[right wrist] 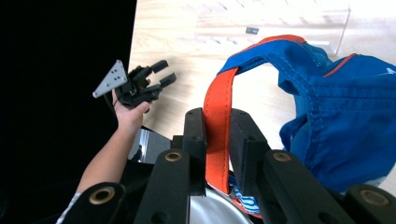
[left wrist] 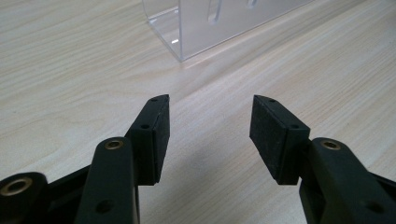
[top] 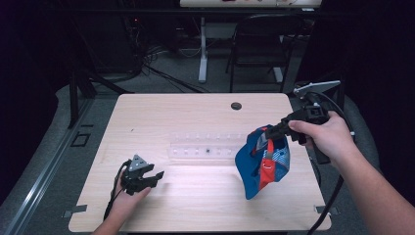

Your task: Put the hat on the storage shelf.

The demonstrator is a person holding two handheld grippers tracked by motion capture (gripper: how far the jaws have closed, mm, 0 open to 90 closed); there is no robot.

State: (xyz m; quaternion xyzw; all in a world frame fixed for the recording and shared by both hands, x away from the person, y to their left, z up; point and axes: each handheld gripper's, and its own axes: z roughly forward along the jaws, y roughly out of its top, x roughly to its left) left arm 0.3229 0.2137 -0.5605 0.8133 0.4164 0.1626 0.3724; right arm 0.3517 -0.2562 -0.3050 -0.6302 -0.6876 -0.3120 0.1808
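While over the table [top: 195, 117], right gripper [right wrist: 217, 140] clamped on orange strap [right wrist: 216, 112]; left gripper [left wrist: 208, 135] agape.

From up top I've got the right gripper [top: 272, 132] lifting a blue-and-red cap [top: 262, 161] over the table's [top: 195, 112] right side. Left gripper [top: 157, 176] sits low near the front left, jaws apart, clear rack [top: 205, 147] between them.

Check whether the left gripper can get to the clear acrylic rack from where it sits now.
Probably yes. The left gripper is open and empty, the clear rack lies just ahead of it, and bare table lies between. The blue cap hangs off to the right.
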